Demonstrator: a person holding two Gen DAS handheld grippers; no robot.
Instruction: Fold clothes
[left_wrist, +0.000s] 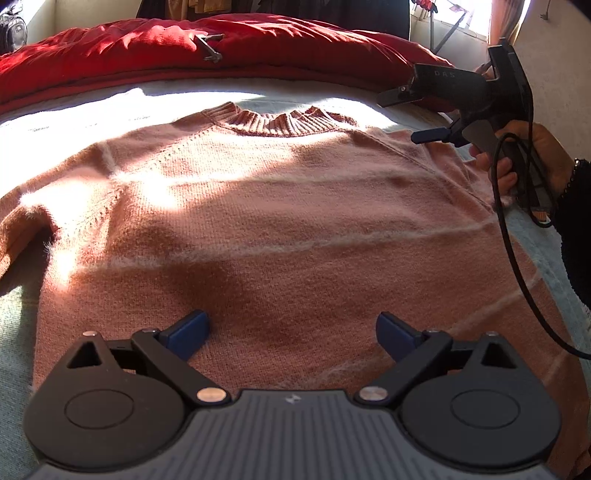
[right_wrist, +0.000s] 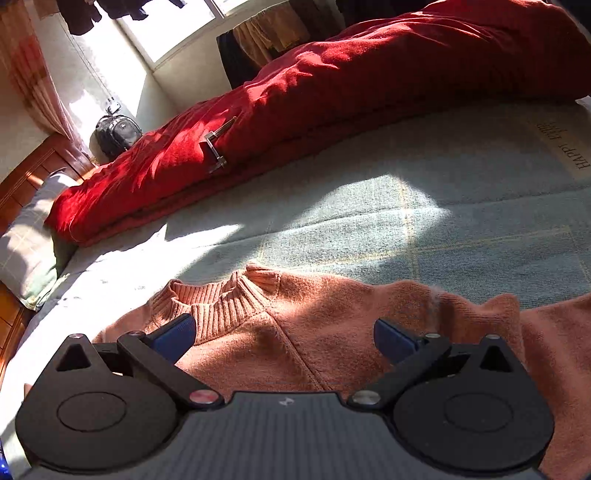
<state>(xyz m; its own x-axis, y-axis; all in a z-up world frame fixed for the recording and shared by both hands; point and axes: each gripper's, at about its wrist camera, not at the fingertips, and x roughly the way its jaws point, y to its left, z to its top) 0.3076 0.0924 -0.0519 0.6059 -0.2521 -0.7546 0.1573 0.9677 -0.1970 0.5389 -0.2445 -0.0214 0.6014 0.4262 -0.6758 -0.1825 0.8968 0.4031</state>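
Pale woven bedcover (right_wrist: 406, 192), fuzzy ribbed-collar pink sweater (left_wrist: 258, 221) flat

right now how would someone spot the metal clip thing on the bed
Find the red quilt bunched along the far side of the bed, beyond the pink sweater. The metal clip lies on the quilt's front slope. It is the only thin, grey, angular piece on all that red cloth.

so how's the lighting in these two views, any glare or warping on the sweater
Left wrist view: hard sunlight blows out patches on the pink sweater and the bedcover behind it; gripper shadows cross the knit; the fisheye bows the red duvet. Right wrist view: the window is overexposed, a sun patch lies on the bedcover, and the sweater collar stays sharp.
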